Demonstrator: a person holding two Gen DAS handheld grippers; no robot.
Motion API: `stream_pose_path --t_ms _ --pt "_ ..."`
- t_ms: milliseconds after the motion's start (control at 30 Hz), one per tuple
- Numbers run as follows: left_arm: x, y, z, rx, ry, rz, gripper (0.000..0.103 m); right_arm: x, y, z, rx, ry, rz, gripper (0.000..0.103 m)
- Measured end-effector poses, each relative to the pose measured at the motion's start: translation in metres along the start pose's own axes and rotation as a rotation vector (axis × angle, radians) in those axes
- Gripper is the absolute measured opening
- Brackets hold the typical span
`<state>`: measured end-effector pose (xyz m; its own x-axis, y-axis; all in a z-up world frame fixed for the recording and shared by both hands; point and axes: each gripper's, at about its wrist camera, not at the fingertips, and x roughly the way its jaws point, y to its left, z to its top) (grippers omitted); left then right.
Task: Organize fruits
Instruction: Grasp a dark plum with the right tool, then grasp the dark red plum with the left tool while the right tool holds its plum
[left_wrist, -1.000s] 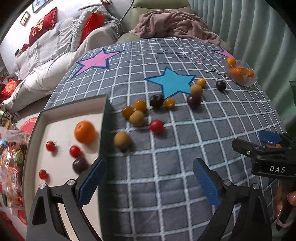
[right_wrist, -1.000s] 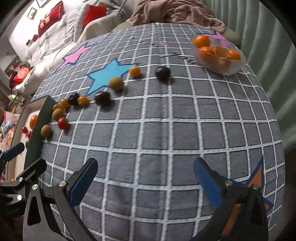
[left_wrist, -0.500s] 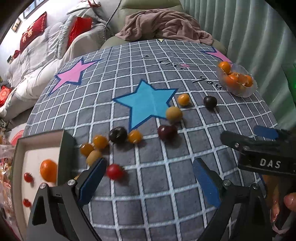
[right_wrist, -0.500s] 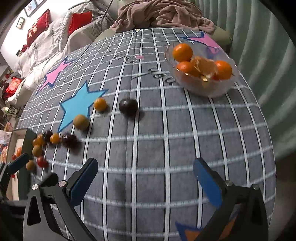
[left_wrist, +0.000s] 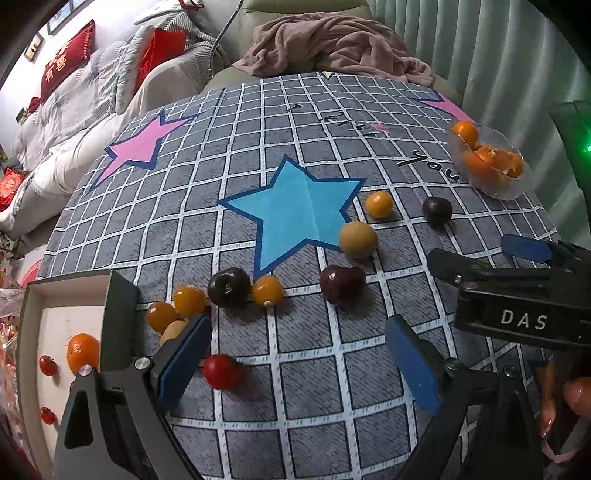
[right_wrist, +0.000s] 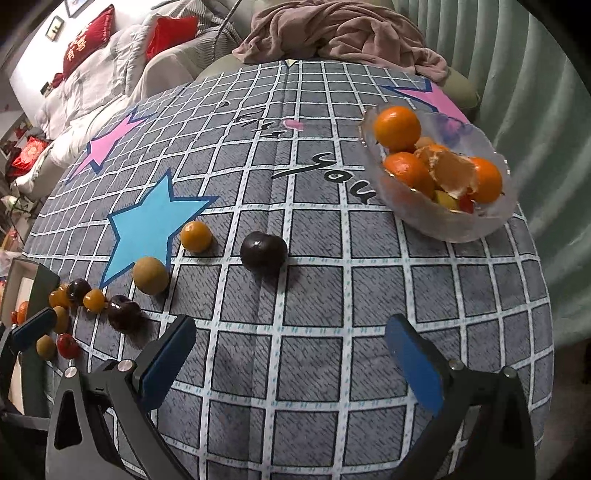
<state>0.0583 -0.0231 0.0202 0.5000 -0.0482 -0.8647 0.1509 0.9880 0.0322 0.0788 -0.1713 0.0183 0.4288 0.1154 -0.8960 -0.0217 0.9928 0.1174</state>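
Loose fruits lie on the grey checked cloth (left_wrist: 303, 369). A red cherry tomato (left_wrist: 221, 371) sits just inside the left finger of my open left gripper (left_wrist: 299, 362). Beyond it lie a dark plum (left_wrist: 229, 286), small orange fruits (left_wrist: 266, 290), a dark red plum (left_wrist: 341, 282) and a tan fruit (left_wrist: 358, 239). My right gripper (right_wrist: 291, 354) is open and empty above the cloth. Another dark plum (right_wrist: 264, 251) lies ahead of it, apart from a small orange fruit (right_wrist: 195, 236). A glass bowl (right_wrist: 454, 225) at the right holds oranges (right_wrist: 397, 127).
A white box (left_wrist: 59, 321) at the left edge holds an orange (left_wrist: 83, 352) and cherry tomatoes (left_wrist: 48, 365). The right gripper's fingers (left_wrist: 524, 249) reach in at the right of the left wrist view. A sofa with a pink blanket (right_wrist: 332, 33) stands behind the table.
My left gripper moved right, from over the box to the loose fruits. My right gripper moved forward towards the dark plum and the bowl. Both stayed open.
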Motion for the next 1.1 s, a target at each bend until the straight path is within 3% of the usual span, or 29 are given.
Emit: stream_pose_path --t_ms 300,433,833,1100 --pt "0.006 -0.005 0.005 0.026 -0.011 0.004 0.095 0.010 0.017 0.015 -0.040 -0.041 -0.001 0.082" --pt "0.007 -0.006 0.005 0.034 -0.011 0.009 0.095 0.012 0.024 0.018 -0.068 -0.058 -0.023 0.069" --pt "0.013 -0.007 0.005 0.049 -0.012 0.023 0.095 0.011 0.019 0.023 -0.053 -0.096 0.016 0.029" --pt "0.013 -0.007 0.006 0.052 -0.028 0.031 0.095 0.001 0.003 0.006 -0.023 -0.109 0.058 0.029"
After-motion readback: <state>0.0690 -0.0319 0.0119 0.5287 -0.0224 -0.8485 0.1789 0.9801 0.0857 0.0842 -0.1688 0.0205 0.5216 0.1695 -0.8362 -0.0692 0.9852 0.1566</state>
